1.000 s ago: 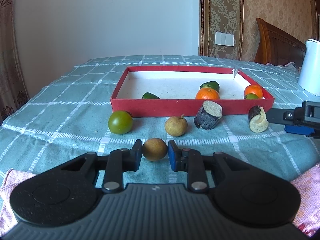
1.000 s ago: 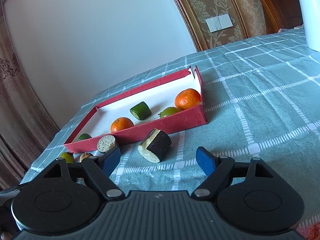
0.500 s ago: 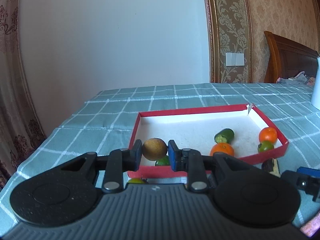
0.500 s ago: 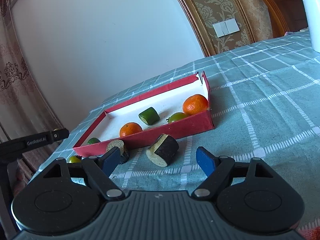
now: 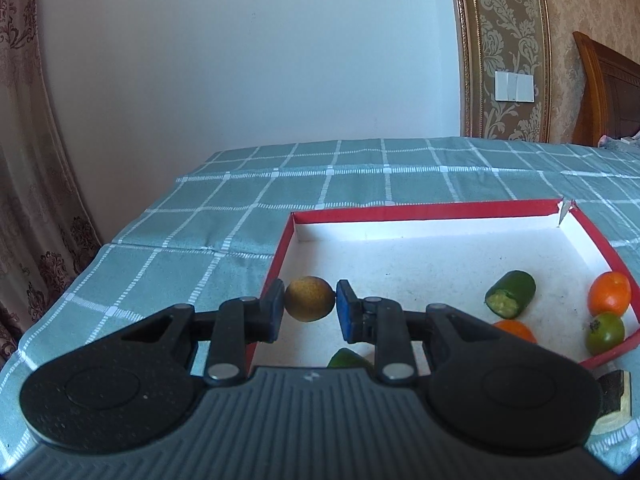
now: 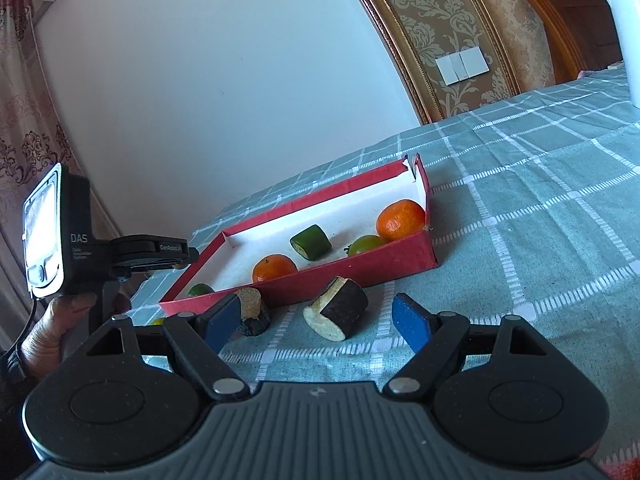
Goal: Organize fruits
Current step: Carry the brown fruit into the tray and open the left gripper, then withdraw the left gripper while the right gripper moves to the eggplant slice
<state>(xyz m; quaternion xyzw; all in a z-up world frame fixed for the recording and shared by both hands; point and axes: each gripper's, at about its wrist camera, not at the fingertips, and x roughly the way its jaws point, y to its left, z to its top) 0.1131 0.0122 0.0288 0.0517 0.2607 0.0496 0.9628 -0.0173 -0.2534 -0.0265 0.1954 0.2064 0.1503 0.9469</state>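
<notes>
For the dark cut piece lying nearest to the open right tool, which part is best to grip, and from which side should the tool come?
Grip the dark cut piece across its dark rounded skin, not its pale flat cut faces. It lies on its side on the tablecloth, just ahead of the open right tool, so probably come from above and the near side, pads on opposite skin sides.

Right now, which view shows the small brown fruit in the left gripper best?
The left wrist view: the brown fruit sits centred, clamped in the left gripper over the red tray. The right wrist view shows only that gripper's side; the fruit is hidden.
</notes>
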